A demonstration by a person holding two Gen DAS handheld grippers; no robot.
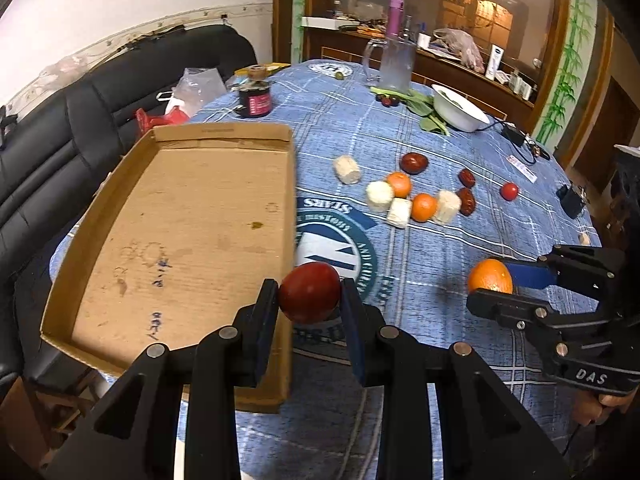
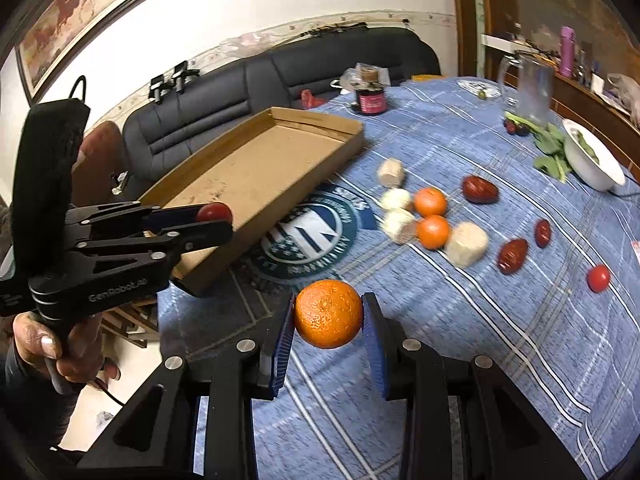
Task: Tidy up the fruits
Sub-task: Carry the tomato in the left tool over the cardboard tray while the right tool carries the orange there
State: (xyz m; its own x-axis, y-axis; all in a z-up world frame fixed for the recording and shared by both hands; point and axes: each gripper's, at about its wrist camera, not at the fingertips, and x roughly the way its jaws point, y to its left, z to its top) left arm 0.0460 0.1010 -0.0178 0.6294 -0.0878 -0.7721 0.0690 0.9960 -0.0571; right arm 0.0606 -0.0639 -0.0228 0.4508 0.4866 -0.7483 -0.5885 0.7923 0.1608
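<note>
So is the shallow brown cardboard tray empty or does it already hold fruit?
Empty: the shallow brown cardboard tray shows only bare, stained cardboard inside. The dark red round fruit sits clamped in the left tool, at the tray's edge.

The tabletop (image 1: 460, 320) carries a cardboard tray (image 1: 192, 216); right of the tray lie oranges (image 1: 424, 207), dates (image 1: 466, 201), pale chunks (image 1: 379, 196).

— Where does the box sit?
— The cardboard box (image 1: 192, 216) lies at the table's (image 1: 460, 360) left edge, the sofa (image 1: 80, 128) behind it.
— And the grippers?
— The left gripper (image 1: 309, 298) holds a tomato (image 1: 309, 296) at the box's near right wall; the right gripper (image 2: 329, 316) holds an orange (image 2: 329, 314) above the cloth, further right.
— Beyond them?
— Two oranges (image 1: 412, 196) lie among the corn pieces (image 1: 380, 196) mid-table, dates (image 1: 466, 190) to their right, a bowl (image 1: 460, 110) and a pitcher (image 1: 396, 64) at the far side.
</note>
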